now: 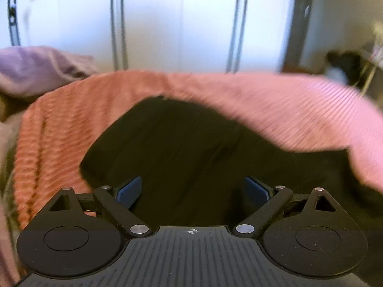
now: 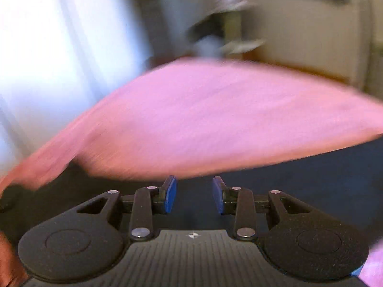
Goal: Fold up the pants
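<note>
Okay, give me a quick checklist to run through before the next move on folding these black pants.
1. Left hand-held gripper open and empty: ok, nothing between the pads.
2. Right hand-held gripper free of cloth: ok, partly open, gap empty.
3. Black pants lying on the pink ribbed blanket: ok.
4. Pants flat and wrinkle-free: cannot tell, the cloth is dark and blurred.
5. Whole pants in view: not ok, edges run out of frame.
6. Right view sharp enough to aim: not ok, heavy motion blur.

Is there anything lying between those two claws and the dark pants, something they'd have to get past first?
Nothing visible. The left gripper hangs open directly over the black pants, and the right gripper is open above dark cloth too. The pink blanket only surrounds them.
</note>
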Action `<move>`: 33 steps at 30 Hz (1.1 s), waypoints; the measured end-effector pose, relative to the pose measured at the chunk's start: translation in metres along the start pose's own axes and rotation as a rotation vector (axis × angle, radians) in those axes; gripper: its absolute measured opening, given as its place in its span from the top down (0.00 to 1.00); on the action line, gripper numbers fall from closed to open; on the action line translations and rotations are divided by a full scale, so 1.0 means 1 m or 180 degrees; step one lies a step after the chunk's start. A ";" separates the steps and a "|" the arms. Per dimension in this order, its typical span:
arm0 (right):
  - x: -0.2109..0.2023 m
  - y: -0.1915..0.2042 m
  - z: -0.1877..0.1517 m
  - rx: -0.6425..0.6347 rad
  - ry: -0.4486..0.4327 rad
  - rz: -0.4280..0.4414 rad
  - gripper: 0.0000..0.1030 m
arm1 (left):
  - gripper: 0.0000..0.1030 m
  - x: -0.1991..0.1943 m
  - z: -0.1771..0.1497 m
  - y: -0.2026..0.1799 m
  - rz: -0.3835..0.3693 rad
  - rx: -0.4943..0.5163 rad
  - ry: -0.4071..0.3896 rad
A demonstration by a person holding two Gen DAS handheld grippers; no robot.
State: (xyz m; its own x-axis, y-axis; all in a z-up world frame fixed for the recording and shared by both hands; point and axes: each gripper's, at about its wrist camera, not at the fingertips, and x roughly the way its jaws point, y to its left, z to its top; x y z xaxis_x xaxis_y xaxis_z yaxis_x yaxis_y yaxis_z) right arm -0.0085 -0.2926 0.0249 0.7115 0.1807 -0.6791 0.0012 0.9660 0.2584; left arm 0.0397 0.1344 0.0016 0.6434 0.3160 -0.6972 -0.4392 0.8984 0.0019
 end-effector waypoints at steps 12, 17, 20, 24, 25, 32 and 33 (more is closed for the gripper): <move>0.126 0.142 0.017 -0.1061 0.0128 0.0430 0.43 | 0.07 -0.005 -0.009 0.031 0.0008 -0.0709 -0.0139; 0.172 0.168 0.022 -0.1223 0.0338 0.0361 0.47 | 0.09 -0.015 -0.010 0.041 -0.0038 -0.0899 -0.0428; 0.178 0.178 0.019 -0.1353 0.0368 0.0449 0.82 | 0.06 -0.020 -0.010 0.045 0.0094 -0.0994 -0.0615; 0.177 0.187 0.032 -0.1526 -0.0002 0.0242 0.98 | 0.06 -0.014 -0.011 0.049 0.0082 -0.1111 -0.0529; 0.185 0.189 0.033 -0.1497 0.0046 0.0201 0.97 | 0.05 -0.011 -0.011 0.048 0.0095 -0.1079 -0.0455; 0.201 0.195 0.023 -0.1577 0.0100 -0.0026 0.91 | 0.01 0.018 -0.015 0.062 0.0196 -0.1305 0.0131; 0.191 0.188 0.029 -0.1365 0.0113 0.0045 0.91 | 0.02 0.016 -0.015 0.064 0.0201 -0.1347 0.0093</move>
State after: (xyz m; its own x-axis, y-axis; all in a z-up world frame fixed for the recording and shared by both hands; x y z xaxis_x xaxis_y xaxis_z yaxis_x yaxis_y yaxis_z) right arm 0.1479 -0.0820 -0.0362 0.6848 0.1935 -0.7026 -0.3059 0.9514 -0.0362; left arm 0.0122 0.1920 -0.0201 0.5917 0.3521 -0.7252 -0.6997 0.6712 -0.2450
